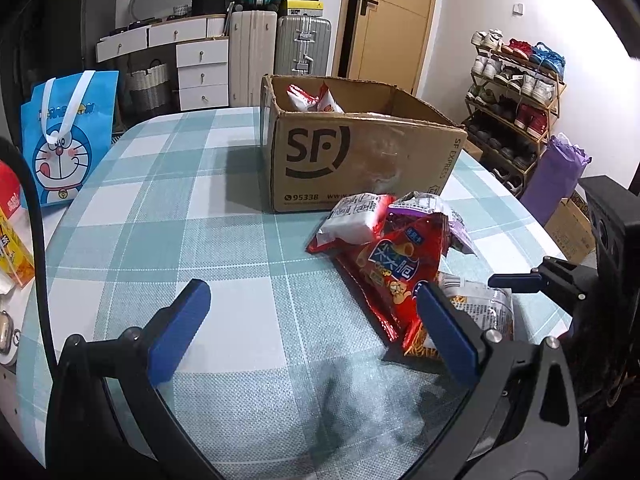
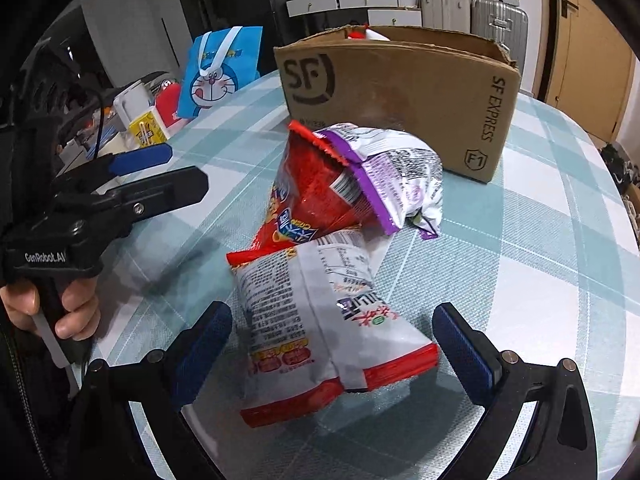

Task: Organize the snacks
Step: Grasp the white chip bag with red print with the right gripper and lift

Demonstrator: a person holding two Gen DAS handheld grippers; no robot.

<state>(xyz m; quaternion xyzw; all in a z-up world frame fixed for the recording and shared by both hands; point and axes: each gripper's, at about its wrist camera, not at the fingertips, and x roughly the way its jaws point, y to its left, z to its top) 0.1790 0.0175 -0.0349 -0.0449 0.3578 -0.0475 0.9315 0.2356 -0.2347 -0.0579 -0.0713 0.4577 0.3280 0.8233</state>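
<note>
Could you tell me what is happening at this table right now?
A person with a handheld gripper in each hand is sorting snack bags into the SF cardboard box, which already holds a couple of packets. The right gripper is open around a white and red snack bag lying on the checked tablecloth, not yet clamped. The left gripper is open and empty beside the red snack bag.

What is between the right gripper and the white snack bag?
Nothing visible. The right gripper is open, and the white snack bag lies on the table right between its fingers, with no other thing in front of it.
</note>
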